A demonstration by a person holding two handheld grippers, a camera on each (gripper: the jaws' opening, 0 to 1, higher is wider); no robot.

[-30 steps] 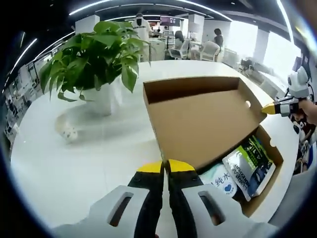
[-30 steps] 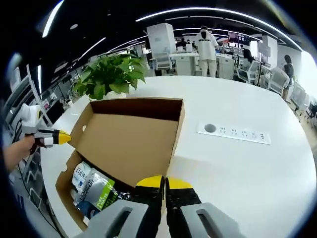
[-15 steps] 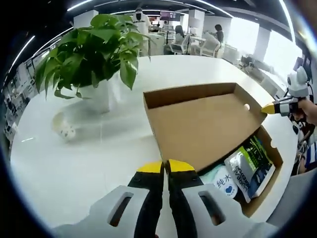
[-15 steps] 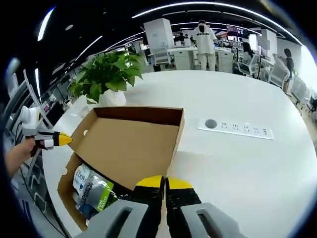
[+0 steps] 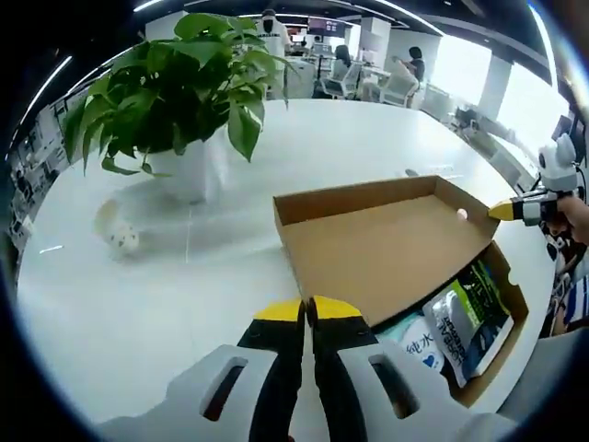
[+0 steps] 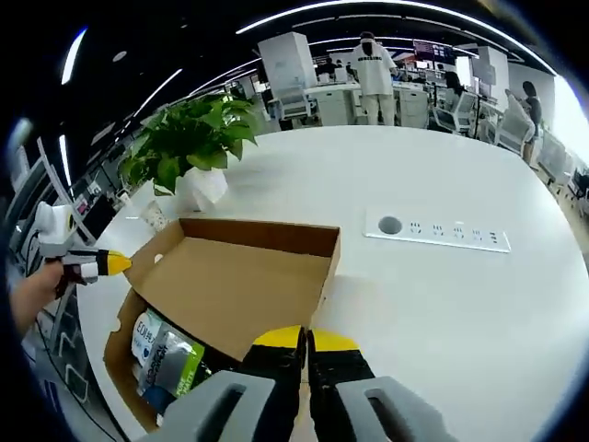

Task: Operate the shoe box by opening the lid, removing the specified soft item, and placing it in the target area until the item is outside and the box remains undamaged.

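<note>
A brown cardboard shoe box (image 5: 504, 296) lies open on the white table, its lid (image 5: 386, 253) swung back and lying low. My left gripper (image 5: 307, 309) is shut on the lid's near corner. Across the lid, my right gripper (image 5: 508, 211) pinches the opposite corner, held by a hand. In the right gripper view the lid (image 6: 230, 285) spreads ahead of my right gripper (image 6: 306, 337), shut on its corner, with the left gripper (image 6: 109, 265) at the far left. Inside the box (image 6: 116, 343) lie a white wipes pack (image 5: 419, 343) (image 6: 143, 330) and a green-and-grey pouch (image 5: 467, 313) (image 6: 177, 365).
A potted plant (image 5: 175, 101) (image 6: 189, 138) stands beyond the lid, with a small white object (image 5: 118, 238) beside it. A socket panel (image 6: 437, 235) is set into the table to the right. People and desks fill the far background.
The lid has tipped further back and now lies flatter toward the table. Both grippers stay at its corners.
</note>
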